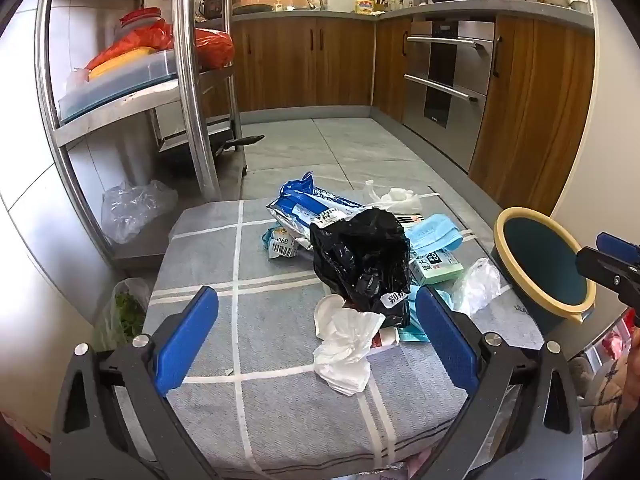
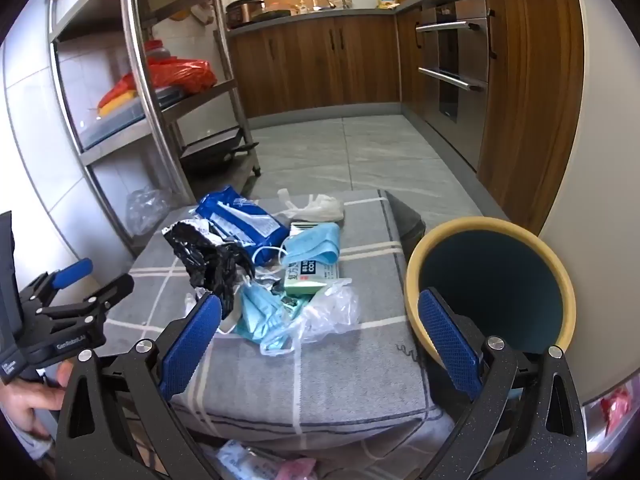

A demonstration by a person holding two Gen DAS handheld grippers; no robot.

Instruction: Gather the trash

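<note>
Trash lies in a loose heap on the grey checked cloth (image 1: 280, 280) covering the tabletop. Centre of heap: crumpled black bag (image 1: 362, 258). Touching it on the near side, a wad of white tissue (image 1: 346, 348). Behind it, a blue-and-white wrapper (image 1: 304, 204) and a small white plastic bag (image 1: 394, 198). To its right, a blue face mask (image 1: 434, 236), a green carton (image 1: 438, 268) and a clear plastic bag (image 1: 478, 284). A second blue mask (image 2: 260, 312) shows in the right wrist view, partly under the clear bag.

Bin (image 2: 490, 284): dark teal, cream rim, standing at the right edge of the tabletop, just beside the heap. The part of its interior in view looks bare; the bottom cannot be seen.

Left tongs (image 1: 318, 340): spread wide, nothing pinched, tilted down toward the heap; the tissue and the near edge of the black bag lie between the blue pads without contact. Right tongs (image 2: 320, 344): likewise spread and unloaded, one pad in front of the bin rim, the other near the black bag.

Progress, judged: collecting has not visibly begun. Every piece appears to be on the cloth. All items remain to be moved into the bin; the tissue looks the nearest candidate for the left tongs.

Surroundings: steel rack (image 1: 192, 80) to the left, wooden cabinets (image 1: 304, 64) beyond.
</note>
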